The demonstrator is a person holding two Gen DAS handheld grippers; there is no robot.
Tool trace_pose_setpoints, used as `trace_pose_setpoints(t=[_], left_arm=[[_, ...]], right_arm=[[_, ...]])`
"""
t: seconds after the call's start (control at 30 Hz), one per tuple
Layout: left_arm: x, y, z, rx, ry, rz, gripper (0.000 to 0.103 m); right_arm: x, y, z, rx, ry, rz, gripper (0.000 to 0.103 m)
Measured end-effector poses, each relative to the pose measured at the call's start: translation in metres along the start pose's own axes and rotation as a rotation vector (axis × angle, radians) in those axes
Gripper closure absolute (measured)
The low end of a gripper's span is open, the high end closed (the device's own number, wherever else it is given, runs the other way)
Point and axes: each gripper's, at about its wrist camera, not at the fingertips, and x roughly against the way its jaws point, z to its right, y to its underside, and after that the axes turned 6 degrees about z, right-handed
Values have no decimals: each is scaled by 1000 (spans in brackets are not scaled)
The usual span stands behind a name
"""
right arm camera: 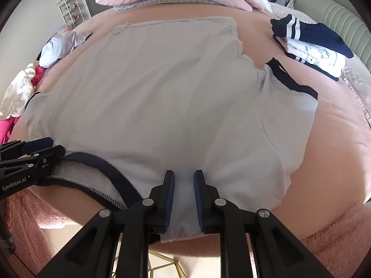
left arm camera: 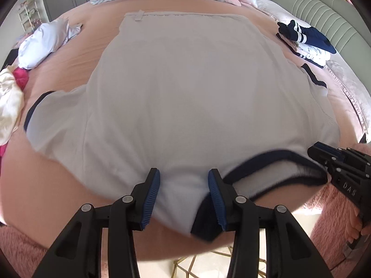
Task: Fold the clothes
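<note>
Shirt (left arm camera: 176, 97) lies spread flat on the pink bed (left arm camera: 76, 34), collar toward the near edge. Left hand-held gripper (left arm camera: 184, 185) and right hand-held gripper (right arm camera: 184, 185) each pinch its shoulder fabric beside the dark collar (right arm camera: 111, 173).

Soft daylight fills both pictures. The round lens bends everything, and black corners frame each view. The white T-shirt with dark blue trim (left arm camera: 176, 106) looks smeared near its collar. A sunny patch brightens the pale floor (right arm camera: 58, 231).
</note>
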Motion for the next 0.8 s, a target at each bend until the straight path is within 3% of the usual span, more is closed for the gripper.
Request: trace_pose_setpoints(t=[0.1,0.23,0.33,0.43,0.53,0.63,0.7,0.8], left_arm=[[9,13,1,-7,-8,-1,60],[16,18,-8,53,34,3,57],[24,19,-19,126,69,49,57],[29,18,-27,164,71,84,56],[30,14,-31,193,73,94,56],[33,16,-30,195,82,100,56],[32,17,-30,191,88,106,56],[31,11,-37,200,90,119,56]], right_arm=[[7,12,7,-26,-15,-6,87],[19,20,19,-59,-42,-28,87],[39,13,43,-174,-72,44,87],[51,-3,79,-275,-16,121,87],[43,-20,115,-342,40,98,87],[30,-25,146,-431,43,68,86],[18,-25,161,-492,15,38,84],[9,-20,169,-565,-88,46,70]])
